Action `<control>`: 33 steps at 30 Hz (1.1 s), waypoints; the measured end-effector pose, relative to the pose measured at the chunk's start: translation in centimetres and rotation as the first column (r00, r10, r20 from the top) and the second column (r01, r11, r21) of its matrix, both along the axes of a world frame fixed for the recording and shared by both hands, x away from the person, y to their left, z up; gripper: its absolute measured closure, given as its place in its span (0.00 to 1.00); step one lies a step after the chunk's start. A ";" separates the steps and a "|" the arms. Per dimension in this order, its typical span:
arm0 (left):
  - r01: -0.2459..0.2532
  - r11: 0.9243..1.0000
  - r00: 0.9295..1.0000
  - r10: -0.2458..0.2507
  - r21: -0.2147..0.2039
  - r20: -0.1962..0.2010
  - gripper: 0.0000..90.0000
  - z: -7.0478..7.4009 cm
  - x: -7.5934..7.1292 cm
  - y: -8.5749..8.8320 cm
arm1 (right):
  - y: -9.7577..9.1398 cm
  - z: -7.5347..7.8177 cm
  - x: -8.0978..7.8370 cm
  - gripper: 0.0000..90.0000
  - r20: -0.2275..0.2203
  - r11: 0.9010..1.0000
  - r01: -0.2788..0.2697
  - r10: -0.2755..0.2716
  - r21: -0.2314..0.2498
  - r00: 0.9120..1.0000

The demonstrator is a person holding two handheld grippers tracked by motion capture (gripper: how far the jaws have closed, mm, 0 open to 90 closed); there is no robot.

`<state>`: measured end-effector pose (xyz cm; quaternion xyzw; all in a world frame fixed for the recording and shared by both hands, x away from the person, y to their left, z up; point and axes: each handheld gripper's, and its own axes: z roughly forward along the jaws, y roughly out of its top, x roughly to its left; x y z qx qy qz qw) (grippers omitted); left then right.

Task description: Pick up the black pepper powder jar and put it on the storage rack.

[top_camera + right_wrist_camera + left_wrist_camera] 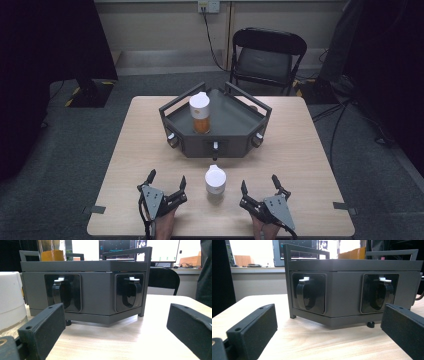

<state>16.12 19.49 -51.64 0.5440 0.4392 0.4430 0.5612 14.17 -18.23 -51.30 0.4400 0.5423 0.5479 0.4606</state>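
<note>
Currently your left gripper (165, 184) sits near the tabletop's (295, 150) near edge, jaws spread wide, nothing between them. Right gripper (259, 188) mirrors it on the other side, jaws also spread and empty.

White-capped bottle (215, 184) stands upright on the tabletop between the two grippers, just beside each, touching neither. In the right gripper view it shows at the left edge (11, 300), outside the jaws.

Dark tray (235, 120) sits mid-tabletop beyond the bottle, with rail handles on top and black latches on its front faces. Second bottle (200, 113), orange contents, white cap, stands upright inside the tray toward its left side.

Left gripper view looks straight at the tray front (344, 295), two latches visible, well apart from the jaws. Right gripper view shows the same from the other angle.

Folding chair (265, 55) stands beyond the tabletop.
</note>
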 end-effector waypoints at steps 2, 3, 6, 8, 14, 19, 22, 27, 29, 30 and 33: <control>-0.001 1.000 1.000 0.001 0.000 0.000 0.00 0.0 0.0 0.0 | 0.0 0.0 0.0 0.01 -0.001 1.000 0.002 -0.002 0.001 1.000; -0.001 1.000 1.000 0.001 0.000 0.000 0.00 0.0 0.0 0.0 | 0.0 0.0 0.0 0.01 -0.001 1.000 0.002 -0.002 0.001 1.000; -0.001 1.000 1.000 0.001 0.000 0.000 0.00 0.0 0.0 0.0 | 0.0 0.0 0.0 0.01 0.000 1.000 0.003 -0.003 0.001 1.000; -0.001 1.000 1.000 0.001 0.000 0.000 0.00 0.0 0.0 0.0 | 0.1 0.0 0.0 0.01 -0.002 1.000 0.006 -0.006 0.001 1.000; -0.001 1.000 1.000 0.001 0.000 0.000 0.00 0.0 0.0 0.0 | 0.0 0.1 0.0 0.01 -0.003 1.000 0.000 0.000 0.001 1.000; -0.001 1.000 1.000 0.001 0.000 0.000 0.00 0.0 0.0 0.0 | -0.2 0.0 0.0 0.01 0.001 1.000 -0.011 0.011 0.000 1.000; -0.001 1.000 1.000 0.001 0.000 -0.001 0.00 0.0 0.0 0.0 | -0.2 0.0 0.1 0.01 -0.001 1.000 -0.013 0.013 -0.002 1.000; -0.002 1.000 1.000 0.002 0.000 -0.001 0.00 0.0 0.0 0.0 | -0.2 0.5 0.2 0.01 -0.023 1.000 -0.013 0.013 -0.011 1.000; -0.002 1.000 1.000 0.002 0.000 -0.001 0.00 0.0 0.0 0.0 | -0.3 0.6 0.1 0.01 -0.029 1.000 -0.021 0.021 -0.001 0.999; -0.002 1.000 1.000 0.002 0.000 -0.001 0.00 0.0 0.0 0.0 | -0.3 0.5 0.1 0.01 -0.025 0.999 -0.032 0.032 0.000 0.999; -0.002 1.000 1.000 0.002 -0.001 -0.001 0.00 0.0 0.0 0.0 | -0.2 0.5 0.1 0.01 -0.020 0.999 -0.042 0.042 -0.014 0.999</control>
